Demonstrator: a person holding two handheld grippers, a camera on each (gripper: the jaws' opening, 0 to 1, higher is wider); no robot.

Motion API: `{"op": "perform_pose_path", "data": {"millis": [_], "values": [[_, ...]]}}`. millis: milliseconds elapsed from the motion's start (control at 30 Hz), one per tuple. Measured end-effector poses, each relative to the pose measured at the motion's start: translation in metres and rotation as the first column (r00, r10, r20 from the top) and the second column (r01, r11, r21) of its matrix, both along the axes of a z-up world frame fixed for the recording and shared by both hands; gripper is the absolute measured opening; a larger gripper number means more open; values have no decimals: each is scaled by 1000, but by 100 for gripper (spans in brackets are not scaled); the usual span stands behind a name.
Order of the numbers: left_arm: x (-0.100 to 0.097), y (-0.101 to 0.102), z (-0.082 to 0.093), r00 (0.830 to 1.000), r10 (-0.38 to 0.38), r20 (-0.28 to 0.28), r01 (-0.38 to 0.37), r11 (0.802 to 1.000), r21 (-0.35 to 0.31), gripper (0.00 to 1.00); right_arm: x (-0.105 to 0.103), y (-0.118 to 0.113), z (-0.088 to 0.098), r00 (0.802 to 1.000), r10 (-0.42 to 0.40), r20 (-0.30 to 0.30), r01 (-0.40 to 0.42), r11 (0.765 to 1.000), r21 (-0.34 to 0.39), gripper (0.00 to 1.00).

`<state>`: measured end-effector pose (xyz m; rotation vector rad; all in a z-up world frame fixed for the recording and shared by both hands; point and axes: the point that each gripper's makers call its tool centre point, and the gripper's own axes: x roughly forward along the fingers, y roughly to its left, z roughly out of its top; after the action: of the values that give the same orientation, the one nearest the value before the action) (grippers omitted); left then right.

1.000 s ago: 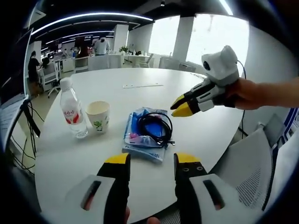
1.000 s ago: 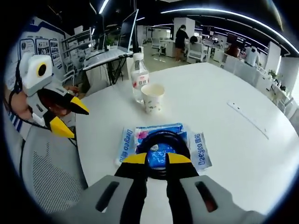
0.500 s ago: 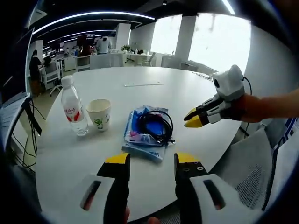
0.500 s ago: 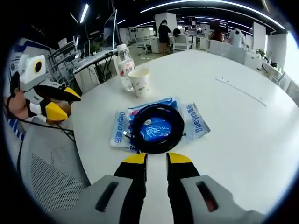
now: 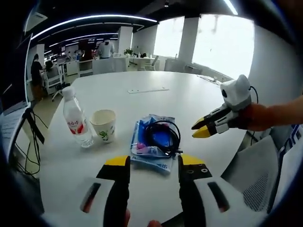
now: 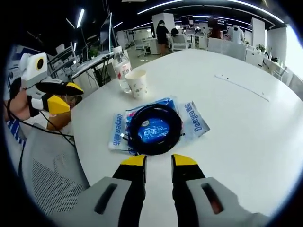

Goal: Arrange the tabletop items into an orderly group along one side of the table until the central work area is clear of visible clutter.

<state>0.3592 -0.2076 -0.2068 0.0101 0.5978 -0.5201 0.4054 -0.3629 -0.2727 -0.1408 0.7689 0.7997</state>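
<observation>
On the round white table (image 5: 189, 99) stand a clear water bottle (image 5: 75, 120) with a red label and a paper cup (image 5: 104, 125). To their right lie blue wipe packets (image 5: 142, 146) with a black cable coil (image 5: 176, 139) on top. My left gripper (image 5: 154, 161) hovers open over the near edge, short of the packets. The right gripper (image 5: 202, 128) comes in from the right, just beside the coil. In the right gripper view, my right gripper (image 6: 159, 161) stands narrowly open and empty, just short of the cable coil (image 6: 132, 130) and packets (image 6: 195, 120). Beyond them are the cup (image 6: 136, 83) and bottle (image 6: 121, 68). The left gripper (image 6: 66, 96) is at left.
A thin white strip (image 6: 241, 87) lies far out on the table (image 6: 246, 132). A grey mesh chair (image 6: 52, 165) stands at the table edge below the left gripper. Office desks, chairs and people fill the background.
My right gripper has drawn back off the cable coil toward the table edge, with its jaws a little wider. The left gripper has barely moved. Nothing on the table has shifted.
</observation>
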Motion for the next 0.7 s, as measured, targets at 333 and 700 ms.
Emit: {"op": "perform_pose_path", "data": {"millis": [333, 700], "values": [[6, 2, 4, 1000, 8, 10, -8, 1000, 2, 40, 18, 5, 5, 999, -44, -25, 45, 998, 46, 24], [7, 8, 5, 1000, 24, 15, -24, 1000, -1, 40, 30, 9, 4, 993, -104, -63, 109, 990, 92, 26]]}}
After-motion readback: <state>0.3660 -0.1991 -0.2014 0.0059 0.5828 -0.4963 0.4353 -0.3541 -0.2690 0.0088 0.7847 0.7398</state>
